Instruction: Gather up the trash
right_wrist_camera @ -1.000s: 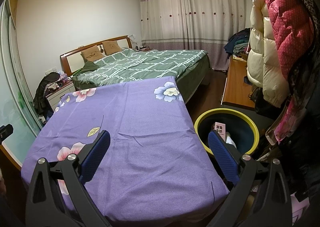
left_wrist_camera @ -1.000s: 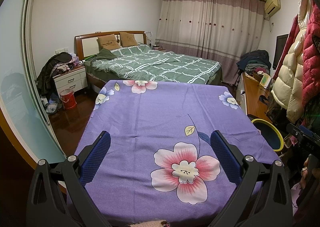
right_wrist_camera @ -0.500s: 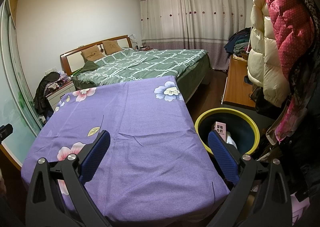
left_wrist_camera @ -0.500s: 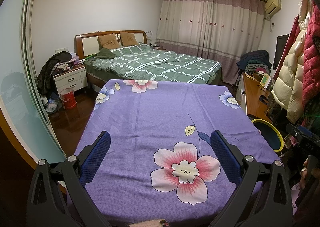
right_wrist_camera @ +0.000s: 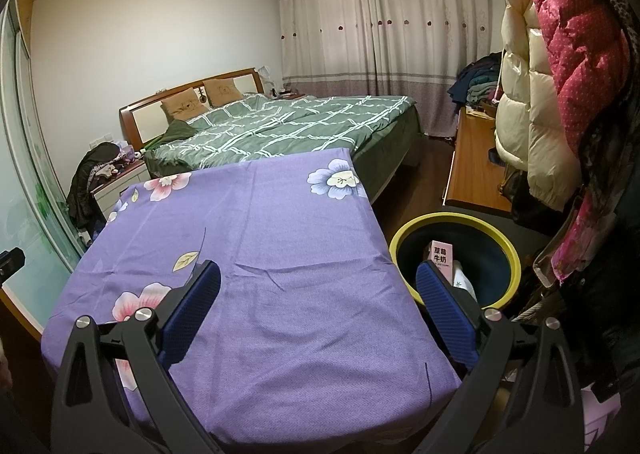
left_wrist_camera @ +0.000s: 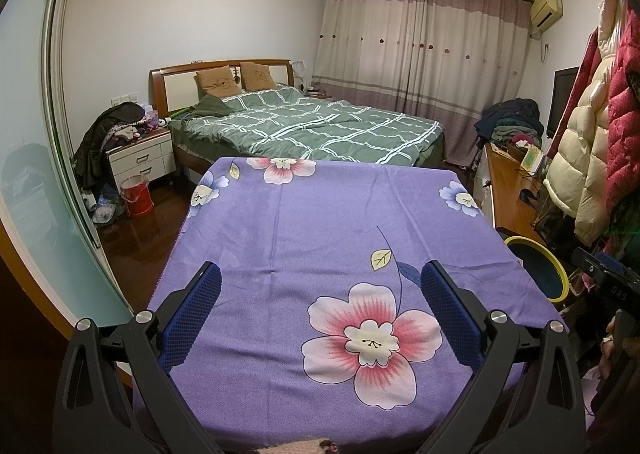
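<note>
Trash carton, pink and printed 草莓牛奶, stands inside the yellow-rimmed bin beside the purple floral tablecloth. Left gripper and right gripper both gape, grasping nothing.

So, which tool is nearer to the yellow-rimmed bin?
Right. The right tool hangs open at the table corner beside the bin; the left tool is open over the purple cloth, farther away.

Home bedroom: made bed, curtains, hung coats.
</note>
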The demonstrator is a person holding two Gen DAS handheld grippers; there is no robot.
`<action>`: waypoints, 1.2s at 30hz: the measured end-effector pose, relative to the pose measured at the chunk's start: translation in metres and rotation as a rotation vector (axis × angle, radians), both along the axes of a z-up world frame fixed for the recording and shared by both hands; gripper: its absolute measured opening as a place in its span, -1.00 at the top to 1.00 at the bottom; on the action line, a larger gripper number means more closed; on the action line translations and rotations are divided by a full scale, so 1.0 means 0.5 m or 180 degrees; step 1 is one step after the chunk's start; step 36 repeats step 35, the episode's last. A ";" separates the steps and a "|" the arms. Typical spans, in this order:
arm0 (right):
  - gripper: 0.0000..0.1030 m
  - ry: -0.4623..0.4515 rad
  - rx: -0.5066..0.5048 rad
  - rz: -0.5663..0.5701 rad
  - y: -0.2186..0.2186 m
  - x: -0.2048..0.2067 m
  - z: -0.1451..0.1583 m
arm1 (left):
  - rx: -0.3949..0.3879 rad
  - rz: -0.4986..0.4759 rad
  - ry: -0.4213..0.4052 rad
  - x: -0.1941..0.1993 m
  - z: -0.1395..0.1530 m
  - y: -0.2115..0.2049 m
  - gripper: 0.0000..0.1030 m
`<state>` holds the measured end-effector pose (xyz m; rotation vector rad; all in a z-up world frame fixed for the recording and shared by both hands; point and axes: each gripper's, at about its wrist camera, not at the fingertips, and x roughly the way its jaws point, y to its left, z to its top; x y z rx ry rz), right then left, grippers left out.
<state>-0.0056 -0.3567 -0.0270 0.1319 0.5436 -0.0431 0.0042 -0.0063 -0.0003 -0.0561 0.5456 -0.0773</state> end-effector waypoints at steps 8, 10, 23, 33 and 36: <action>-0.82 0.0005 0.0003 0.0000 -0.001 0.002 -0.001 | 0.0004 -0.0002 0.0007 0.001 -0.001 0.001 -0.91; -0.82 0.0005 0.0005 0.0001 -0.003 0.003 0.000 | 0.0002 -0.0001 0.0006 0.001 -0.001 0.001 -0.91; -0.82 0.0033 0.0006 0.0010 -0.001 0.006 -0.008 | -0.0003 0.0007 0.0053 0.011 -0.012 0.009 -0.91; -0.86 0.0050 -0.0117 0.0078 0.001 0.107 0.006 | 0.0033 -0.0084 0.0342 0.156 -0.044 0.003 -0.91; -0.86 0.0090 -0.0102 0.0173 0.007 0.163 0.002 | 0.0137 -0.0013 0.0380 0.213 -0.057 0.003 -0.91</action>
